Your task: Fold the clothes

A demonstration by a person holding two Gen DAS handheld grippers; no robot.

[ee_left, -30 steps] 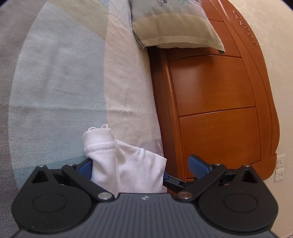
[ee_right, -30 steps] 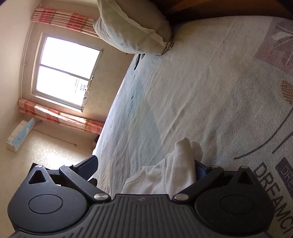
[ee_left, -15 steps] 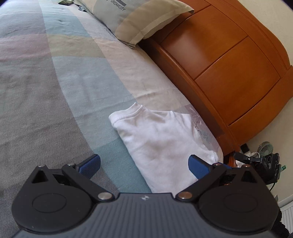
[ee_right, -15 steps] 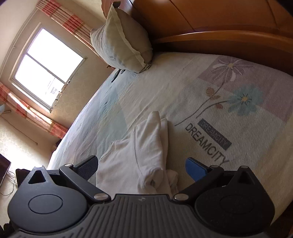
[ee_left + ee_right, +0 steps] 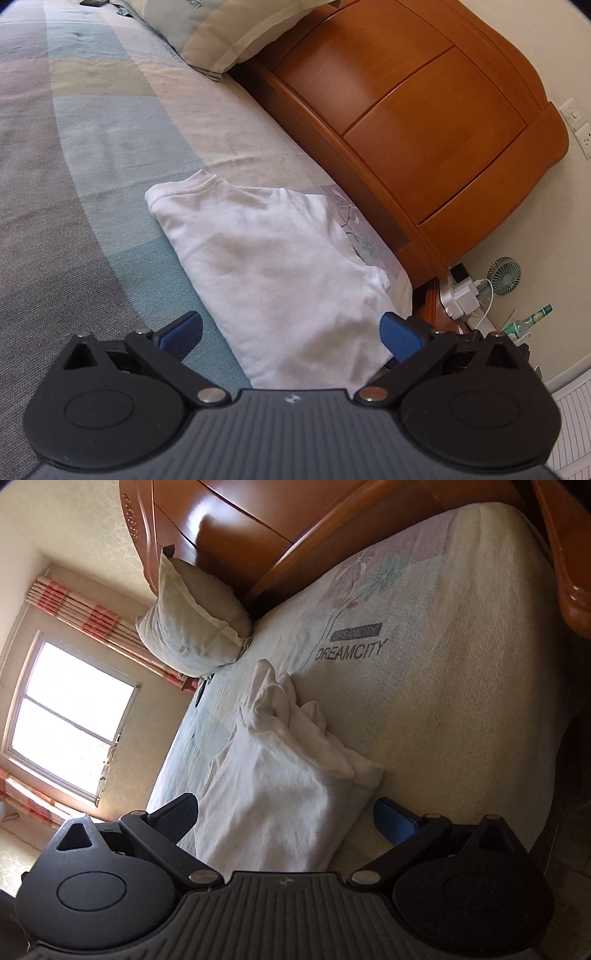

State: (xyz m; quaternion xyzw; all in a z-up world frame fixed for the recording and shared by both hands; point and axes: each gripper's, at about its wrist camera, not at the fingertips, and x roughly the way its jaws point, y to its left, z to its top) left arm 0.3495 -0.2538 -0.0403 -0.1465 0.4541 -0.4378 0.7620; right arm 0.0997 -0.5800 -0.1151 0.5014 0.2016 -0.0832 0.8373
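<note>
1. Nearest, the left tongs (image 5: 290,332) are spread wide with nothing between the blue pads, hovering over the near end of the white cotton garment (image 5: 266,266).
2. The right tongs (image 5: 286,812) are likewise spread and empty, poised above the same garment (image 5: 280,790) from another side.
3. The garment lies on the bed, near the corner by the headboard, as a flat oblong. Seen from the left, its top is smooth; from the right, one long edge is bunched into loose rolls and ridges.
4. It looks light, soft and limp: it should sag and slide out of shape if lifted by one point, so a pinch through all layers at a corner or along a folded edge would hold best.
5. Its near end is cut off by both tool bodies, and I cannot tell how many layers lie beneath, or whether the bunched part is a sleeve.
6. Beyond lies the pastel patchwork bedsheet (image 5: 92,129), then the beige pillow (image 5: 229,33).
7. Farthest stands the curved orange-brown wooden headboard (image 5: 424,122).
</note>
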